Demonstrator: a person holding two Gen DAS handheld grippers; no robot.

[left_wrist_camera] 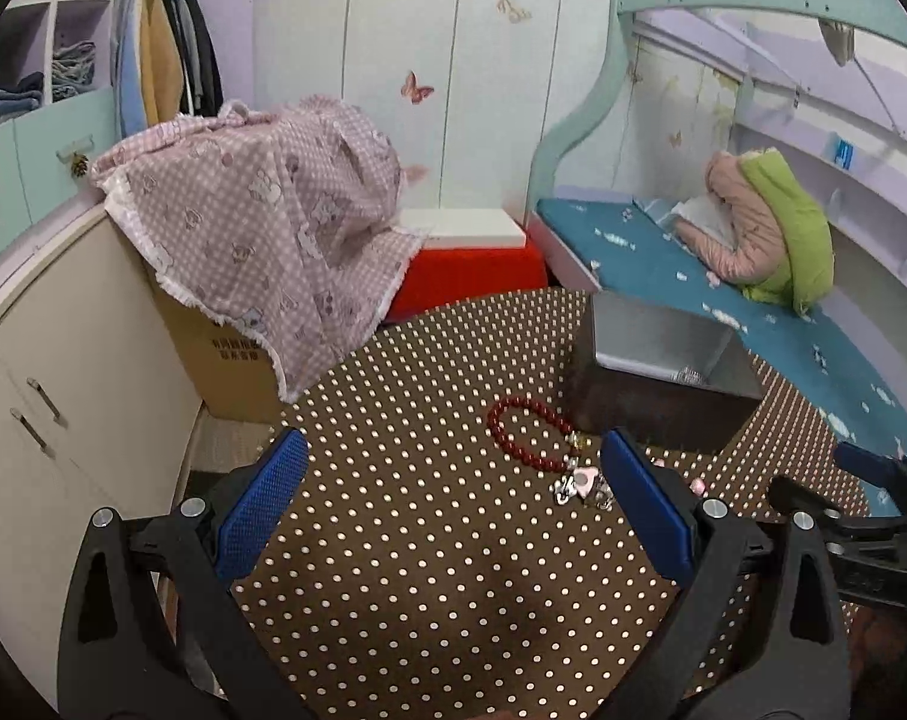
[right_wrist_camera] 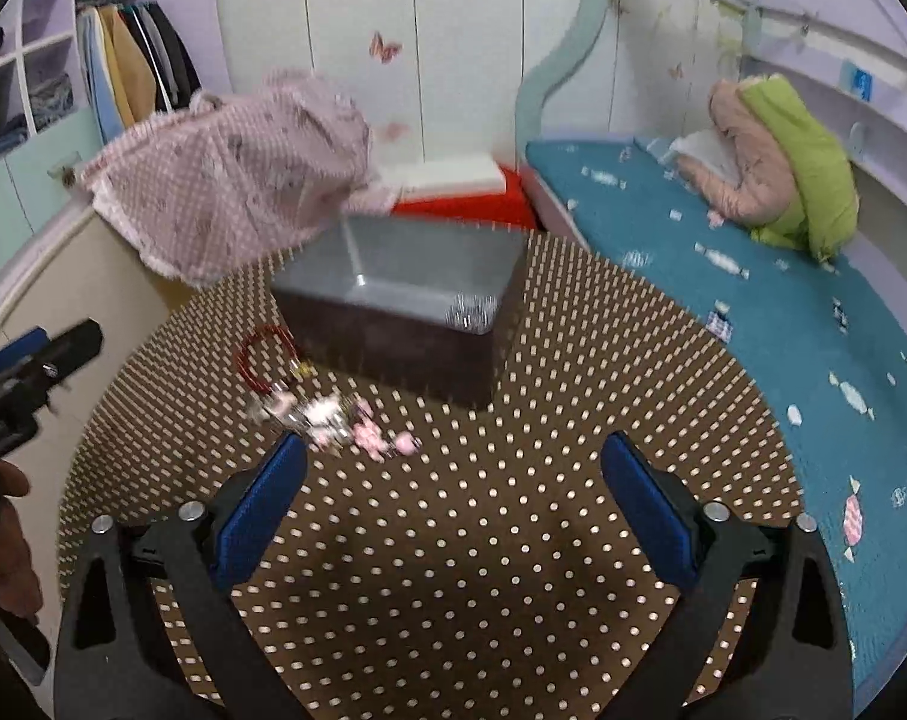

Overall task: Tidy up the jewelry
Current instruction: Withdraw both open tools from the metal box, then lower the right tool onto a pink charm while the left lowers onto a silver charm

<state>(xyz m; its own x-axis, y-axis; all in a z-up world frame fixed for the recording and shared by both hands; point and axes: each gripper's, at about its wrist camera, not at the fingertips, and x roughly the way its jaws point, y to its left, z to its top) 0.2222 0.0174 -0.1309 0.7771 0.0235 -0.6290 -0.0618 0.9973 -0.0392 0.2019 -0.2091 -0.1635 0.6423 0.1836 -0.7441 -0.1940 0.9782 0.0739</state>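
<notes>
A red bead bracelet [left_wrist_camera: 528, 432] lies on the brown dotted tablecloth [left_wrist_camera: 423, 540], with silver and pink trinkets [left_wrist_camera: 579, 483] beside it. A dark open box [left_wrist_camera: 663, 372] with a grey lining stands behind them; something silver glitters in its corner [left_wrist_camera: 690, 376]. My left gripper [left_wrist_camera: 453, 492] is open and empty; its right fingertip is next to the trinkets. In the right wrist view the bracelet [right_wrist_camera: 264, 360], blurred pink and silver pieces [right_wrist_camera: 339, 420] and the box [right_wrist_camera: 405, 312] lie ahead of my open, empty right gripper [right_wrist_camera: 453, 492]. The left gripper [right_wrist_camera: 33, 372] shows at the left edge.
A pink patterned cloth [left_wrist_camera: 261, 210] drapes a cardboard box [left_wrist_camera: 225, 372] at the table's far left. A red and white box [left_wrist_camera: 471, 252] sits behind. A bed with a blue sheet [left_wrist_camera: 753, 300] and a green and pink jacket [left_wrist_camera: 765, 228] runs along the right. A cream cabinet [left_wrist_camera: 63, 390] stands left.
</notes>
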